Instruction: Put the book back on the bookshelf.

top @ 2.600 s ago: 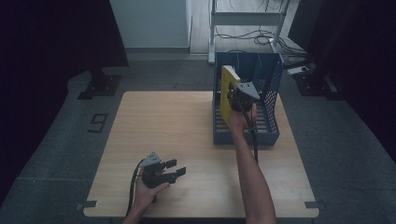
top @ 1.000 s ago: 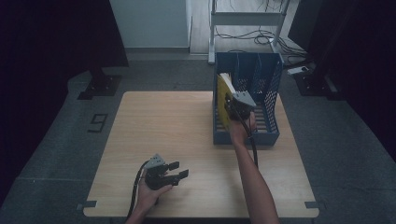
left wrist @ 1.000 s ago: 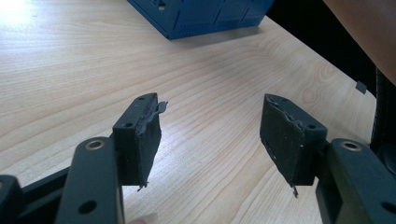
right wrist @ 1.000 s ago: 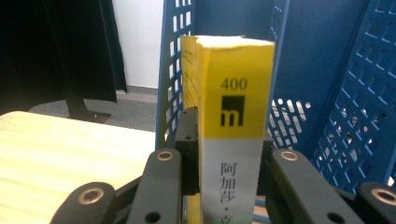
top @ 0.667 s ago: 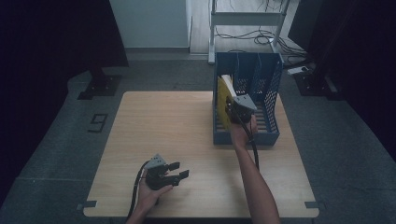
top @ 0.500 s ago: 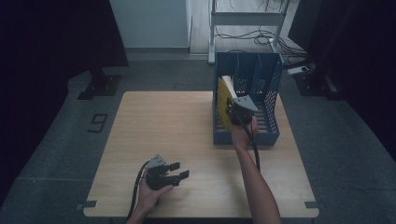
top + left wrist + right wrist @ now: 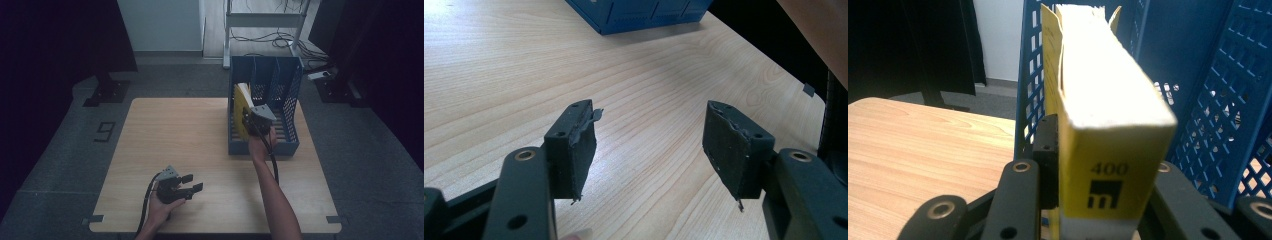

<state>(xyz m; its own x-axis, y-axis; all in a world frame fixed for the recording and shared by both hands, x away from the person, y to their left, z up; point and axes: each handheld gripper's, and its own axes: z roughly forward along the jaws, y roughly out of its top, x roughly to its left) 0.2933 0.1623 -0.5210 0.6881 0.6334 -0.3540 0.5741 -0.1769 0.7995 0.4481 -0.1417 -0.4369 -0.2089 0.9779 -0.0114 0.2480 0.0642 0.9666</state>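
A thick yellow book [image 7: 240, 106] with a worn paper edge stands on end at the left side of a blue perforated file rack [image 7: 290, 100], by its left wall. My right gripper [image 7: 249, 120] is shut on the book's lower end. In the right gripper view, the book [image 7: 1108, 125] rises between the two black jaws, with "400" printed on its spine and the rack wall [image 7: 1198, 125] behind it. My left gripper [image 7: 192, 183] rests low at the table's front left. Its jaws stand open over bare wood, and nothing lies between its pads [image 7: 581, 145].
The wooden table [image 7: 175, 130] is bare to the left of the rack. The rack's front wall [image 7: 639, 12] shows far off in the left gripper view. Beyond the table there is dark floor, a white frame [image 7: 265, 20] and cables.
My right gripper has moved the yellow book slightly down and nearer along the rack's left side. The left gripper has stayed open and has hardly shifted.
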